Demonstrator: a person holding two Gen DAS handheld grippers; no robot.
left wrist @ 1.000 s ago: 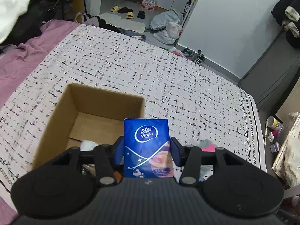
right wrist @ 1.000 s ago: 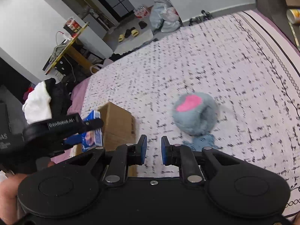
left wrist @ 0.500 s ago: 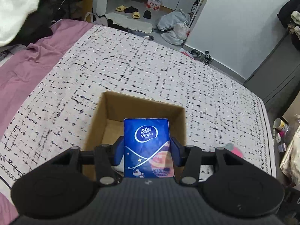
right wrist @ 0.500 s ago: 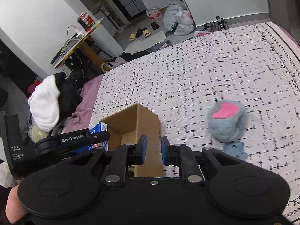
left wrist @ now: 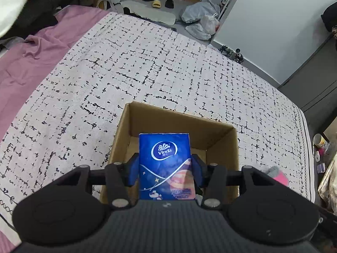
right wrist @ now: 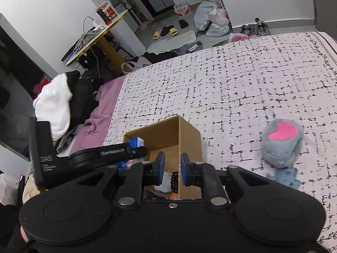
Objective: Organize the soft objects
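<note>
- Jaws of the left gripper [left wrist: 165,169] pinching the blue tissue pack [left wrist: 166,166] by its two sides, pack upright, held above the open cardboard box [left wrist: 179,126].
- Jaws of the right gripper [right wrist: 171,167] parted by a narrow gap, nothing between them — poised over the near end of the same box.
- Box sitting on the bed [left wrist: 126,63], toward its near edge; some white and dark items already visible at the bottom from the right wrist view.
- Step in hand, judging by this: dropping the pack into the box, the carry seemingly all but done.
- Next move: lower slightly into the opening, spread the jaws, let the pack fall clear of the cardboard walls.
- Grey plush toy [right wrist: 282,142] with a pink patch lying on the bed, to the right of the box and apart from it — probably the next item, best suited to the empty right gripper.
</note>
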